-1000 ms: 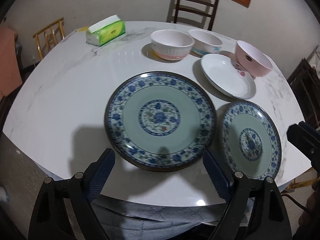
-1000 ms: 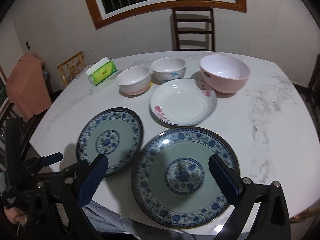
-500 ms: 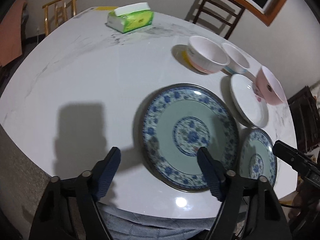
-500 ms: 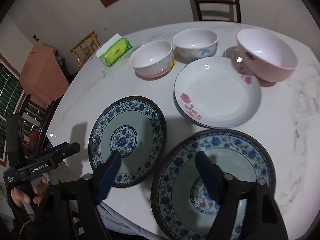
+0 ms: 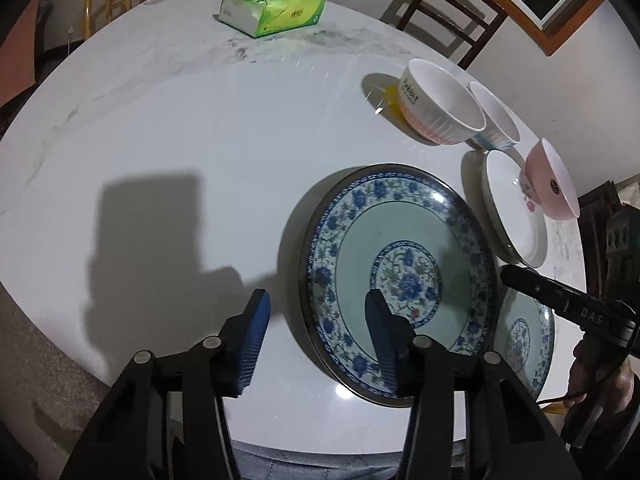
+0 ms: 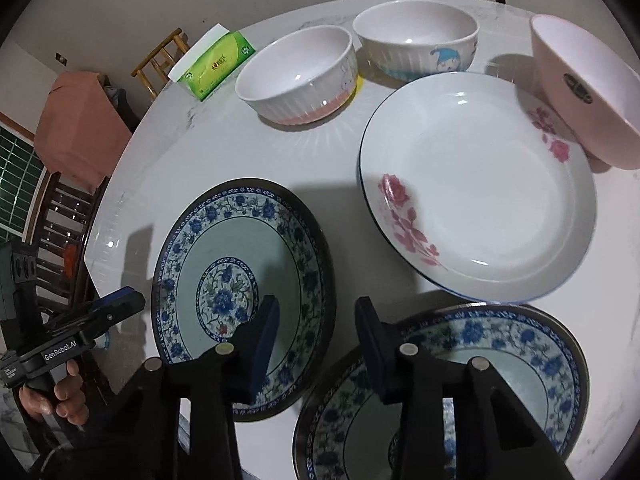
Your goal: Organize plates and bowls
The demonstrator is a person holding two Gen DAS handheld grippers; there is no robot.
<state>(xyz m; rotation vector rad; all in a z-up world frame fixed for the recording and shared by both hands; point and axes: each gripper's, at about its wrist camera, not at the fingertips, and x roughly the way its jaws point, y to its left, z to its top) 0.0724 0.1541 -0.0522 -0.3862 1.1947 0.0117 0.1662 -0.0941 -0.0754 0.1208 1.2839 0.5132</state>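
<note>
A blue-patterned plate (image 5: 396, 272) lies on the white table (image 5: 180, 140); it also shows in the right wrist view (image 6: 240, 280). My left gripper (image 5: 316, 340) is open astride its left rim. A second blue-patterned plate (image 6: 480, 380) lies to its right, and shows in the left wrist view (image 5: 524, 332). My right gripper (image 6: 316, 344) is open over the gap between the two plates, straddling the first plate's right rim. Behind lie a white rose plate (image 6: 476, 188), a ribbed white bowl (image 6: 300, 76), a cartoon bowl (image 6: 416, 44) and a pink bowl (image 6: 584, 92).
A green tissue box (image 5: 272, 12) sits at the far side of the table. Wooden chairs (image 5: 448, 12) stand around it. The left half of the table in the left wrist view holds only my gripper's shadow (image 5: 148, 232).
Both grippers have dropped closer to the table and narrowed their jaws. The left swung to the plate's left rim; the right moved left to the gap between the two blue plates.
</note>
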